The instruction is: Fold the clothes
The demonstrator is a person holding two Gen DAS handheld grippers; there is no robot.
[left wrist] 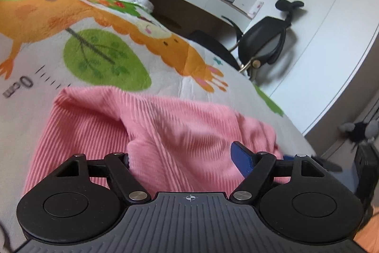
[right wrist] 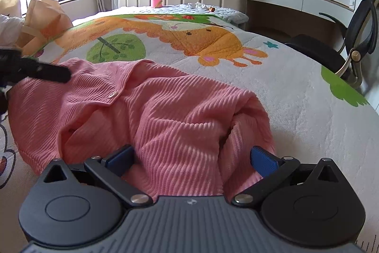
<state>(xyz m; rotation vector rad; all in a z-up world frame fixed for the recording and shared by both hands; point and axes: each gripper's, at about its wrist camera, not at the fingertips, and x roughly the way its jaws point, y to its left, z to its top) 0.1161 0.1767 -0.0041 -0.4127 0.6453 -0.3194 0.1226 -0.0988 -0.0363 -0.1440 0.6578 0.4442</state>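
Right wrist view: pink ribbed cardigan (right wrist: 165, 110) lies bunched on cartoon-print blanket (right wrist: 284, 91) covering bed — button placket with white snap visible, folds raised, lower hem nearest camera. Right gripper (right wrist: 191, 158) spread wide, blue pads (right wrist: 263, 161) either side of fabric hump, not pinching it. Left gripper's black finger rests on cardigan's far-left edge. Left wrist view: left gripper (left wrist: 187, 158) also parted, cardigan (left wrist: 165, 129) bulging between fingers — one blue pad (left wrist: 241, 158) shows, other hidden by cloth. No containers visible.
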